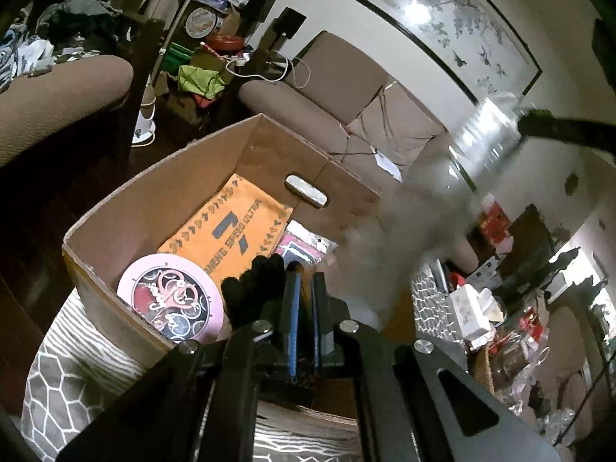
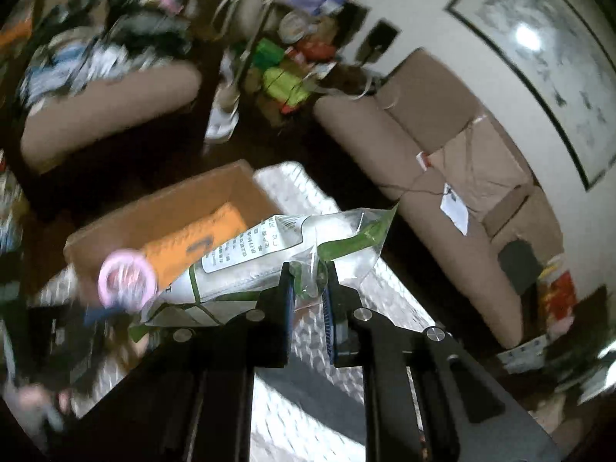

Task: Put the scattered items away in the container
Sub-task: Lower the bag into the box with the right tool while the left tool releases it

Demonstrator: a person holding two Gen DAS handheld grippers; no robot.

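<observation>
The right gripper [image 2: 308, 288] pinches a clear plastic bag with green trim and a white printed label [image 2: 269, 258] by one crinkled edge at the centre of the right wrist view, the bag hanging out toward the open brown cardboard box [image 2: 161, 208] at centre left, evidently so it can be carried over the rim and let go inside. In the left wrist view the left gripper [image 1: 304, 269] sits low at the bottom centre over the box's near corner, its fingers pressed close together with nothing visibly between them (a dark knitted item [image 1: 254, 281] lies just beside its left finger, and whether they touch cannot be told). Three things can be counted lying in the box: one round pink-rimmed disc [image 1: 171, 296] at lower left, one orange cloth with grey lettering [image 1: 231, 227] spread across the floor, and one small pink-and-white packet [image 1: 304, 242] at the cloth's right. The box stands on a grey rug with a white honeycomb pattern [image 1: 61, 385]. A blurred pale shape at the right of the left view is probably the same bag in motion.
</observation>
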